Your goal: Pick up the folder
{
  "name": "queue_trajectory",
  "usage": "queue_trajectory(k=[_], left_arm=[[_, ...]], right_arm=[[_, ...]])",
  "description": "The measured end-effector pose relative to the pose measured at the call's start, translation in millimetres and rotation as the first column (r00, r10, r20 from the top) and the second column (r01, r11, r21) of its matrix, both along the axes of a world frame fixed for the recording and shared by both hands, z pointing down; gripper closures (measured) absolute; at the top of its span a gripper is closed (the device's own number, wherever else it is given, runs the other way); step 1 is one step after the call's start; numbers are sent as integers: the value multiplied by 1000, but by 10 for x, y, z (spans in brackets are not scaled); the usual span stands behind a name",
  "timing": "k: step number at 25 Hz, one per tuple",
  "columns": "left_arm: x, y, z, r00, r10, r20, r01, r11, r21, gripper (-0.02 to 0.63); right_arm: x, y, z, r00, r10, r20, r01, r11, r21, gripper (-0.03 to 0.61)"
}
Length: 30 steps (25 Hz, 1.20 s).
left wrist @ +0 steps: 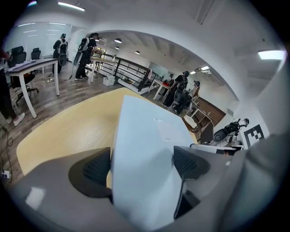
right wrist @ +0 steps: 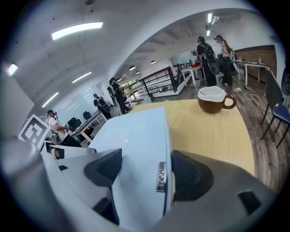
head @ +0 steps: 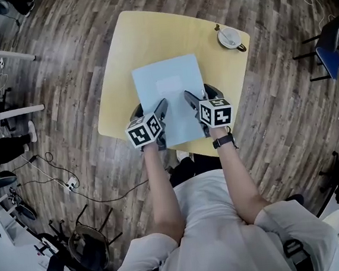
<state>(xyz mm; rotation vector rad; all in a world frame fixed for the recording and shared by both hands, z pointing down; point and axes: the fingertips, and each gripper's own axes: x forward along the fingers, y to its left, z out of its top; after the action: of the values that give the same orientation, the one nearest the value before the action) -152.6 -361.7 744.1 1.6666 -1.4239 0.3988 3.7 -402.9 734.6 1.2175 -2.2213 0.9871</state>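
A light blue folder [head: 168, 90] lies lengthwise over the yellow table [head: 116, 77], its near edge held by both grippers. My left gripper [head: 160, 112] is shut on the folder's near left part; in the left gripper view the folder [left wrist: 145, 149] fills the gap between the dark pads [left wrist: 93, 170] of that gripper [left wrist: 141, 165]. My right gripper [head: 192, 100] is shut on the near right part. There the folder [right wrist: 136, 136], with a small metal clip [right wrist: 160, 176] at its edge, sits between the right gripper [right wrist: 149, 170] pads. The folder's near end looks raised off the tabletop.
A brown cup [head: 230, 38] with a white inside stands at the table's far right corner, also seen as the cup [right wrist: 214, 99] past the folder. Wooden floor surrounds the table. A blue chair [head: 328, 45] is at right, cables and a power strip [head: 71, 183] at left.
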Motion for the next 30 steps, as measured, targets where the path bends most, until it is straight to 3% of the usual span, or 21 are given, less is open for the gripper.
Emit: queue_trajectory(k=[17, 22, 30], left_arm=[[-234, 33, -1015, 1000, -14, 24, 9, 980, 201, 173], [-312, 59, -1405, 999, -25, 42, 11, 959, 285, 173], [-418, 133, -2013, 994, -55, 91, 11, 906, 423, 173]], right_arm=[[-244, 36, -1077, 999, 8, 39, -16, 979, 202, 264], [-318, 82, -1456, 999, -5, 49, -8, 962, 274, 264], [-412, 168, -2031, 996, -15, 86, -20, 920, 391, 264]])
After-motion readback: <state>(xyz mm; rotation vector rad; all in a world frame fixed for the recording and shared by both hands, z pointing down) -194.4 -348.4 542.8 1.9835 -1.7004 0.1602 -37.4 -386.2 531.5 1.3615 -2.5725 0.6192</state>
